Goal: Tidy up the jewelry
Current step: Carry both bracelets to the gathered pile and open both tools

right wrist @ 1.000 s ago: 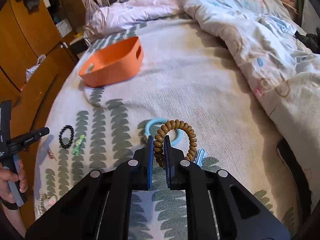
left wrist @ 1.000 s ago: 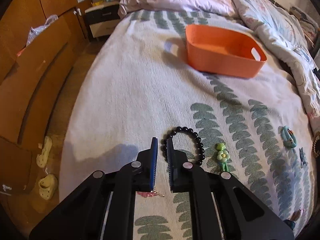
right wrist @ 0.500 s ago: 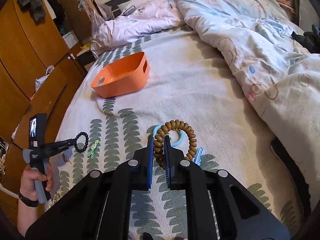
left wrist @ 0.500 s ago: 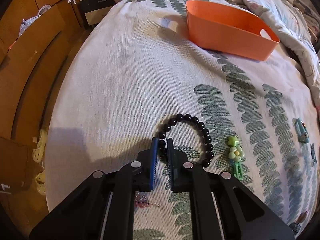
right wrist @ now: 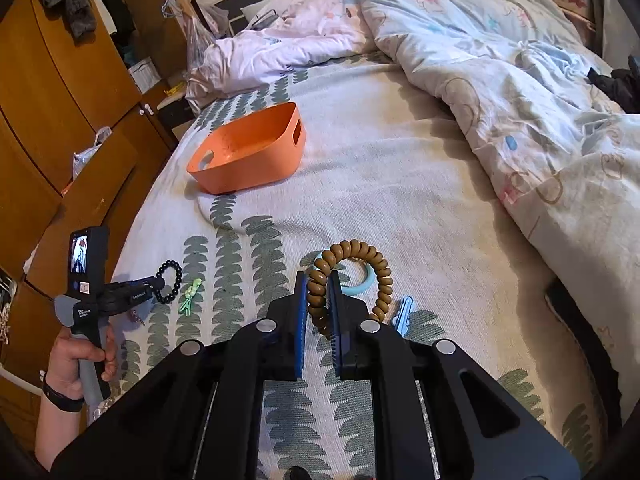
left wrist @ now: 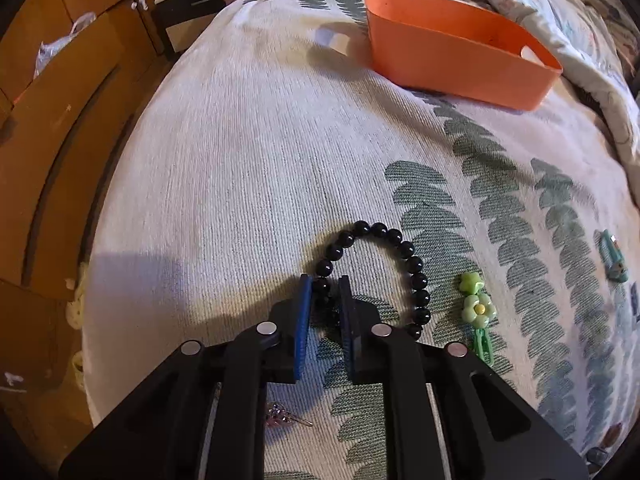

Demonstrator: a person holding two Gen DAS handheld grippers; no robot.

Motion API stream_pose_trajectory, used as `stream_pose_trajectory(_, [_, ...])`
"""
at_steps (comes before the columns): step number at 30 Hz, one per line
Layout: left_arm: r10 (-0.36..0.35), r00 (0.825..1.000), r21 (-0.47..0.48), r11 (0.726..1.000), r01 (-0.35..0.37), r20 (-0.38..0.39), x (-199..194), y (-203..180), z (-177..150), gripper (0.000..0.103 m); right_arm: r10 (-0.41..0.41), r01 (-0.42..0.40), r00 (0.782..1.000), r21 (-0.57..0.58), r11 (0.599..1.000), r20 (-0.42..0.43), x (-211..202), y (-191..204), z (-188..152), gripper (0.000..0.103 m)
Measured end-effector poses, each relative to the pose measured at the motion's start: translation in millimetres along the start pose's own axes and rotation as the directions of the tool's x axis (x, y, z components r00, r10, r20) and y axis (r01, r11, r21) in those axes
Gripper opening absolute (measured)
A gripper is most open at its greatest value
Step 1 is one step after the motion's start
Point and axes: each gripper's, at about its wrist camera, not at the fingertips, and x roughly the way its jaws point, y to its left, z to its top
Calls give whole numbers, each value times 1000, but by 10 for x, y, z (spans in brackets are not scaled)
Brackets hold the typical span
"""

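free: bedspread (left wrist: 260,152) toward orange bin (left wrist: 460,68) | blocked: duvet (right wrist: 540,92) (right side)

Both grippers: black angular frames, round silver screws, blue ribbed pads (left wrist: 301,320). Left gripper (right wrist: 158,280) has a grey handle, upright small screen, white label. Left hand (right wrist: 76,364) wears a black wristband.

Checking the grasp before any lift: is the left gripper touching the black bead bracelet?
Touching. In the left wrist view, the left gripper has its blue pads closed on beads of the black bead bracelet, no gap showing.
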Motion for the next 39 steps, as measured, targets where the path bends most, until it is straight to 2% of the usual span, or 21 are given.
stream_pose_trajectory(5, [-4,1000,-13,1000,4,3,-53,31,-5,10,-1,2,1000,-5,1000,8,-49,20,5,11])
stream_pose_trajectory(9, [4,999,-12,1000,-3,44,-230,33,0,10,-1,1,1000,-13,1000,25,-173,49,5,11])
stream_pose_trajectory(16, [-12,991,-16,1000,14,132,-755,41,-22,10,13,-12,998,-23,1000,54,-489,87,-64,11])
stream_pose_trajectory(23, [-25,979,-8,1000,27,202,-1262,5,-189,10,48,-46,996,-28,999,81,-974,126,-330,11])
stream_pose_trajectory(28, [-25,974,13,1000,23,227,-1565,-14,-510,10,75,-75,993,-7,997,88,-1236,54,-570,11])
stream_pose_trajectory(32, [-32,968,31,999,26,247,-1789,-32,-832,10,82,-84,994,31,996,69,-1282,-68,-827,11])
stream_pose_trajectory(39, [-110,966,89,992,92,233,-1954,-143,-1369,10,38,-39,999,80,996,9,-1169,-244,-1286,11])
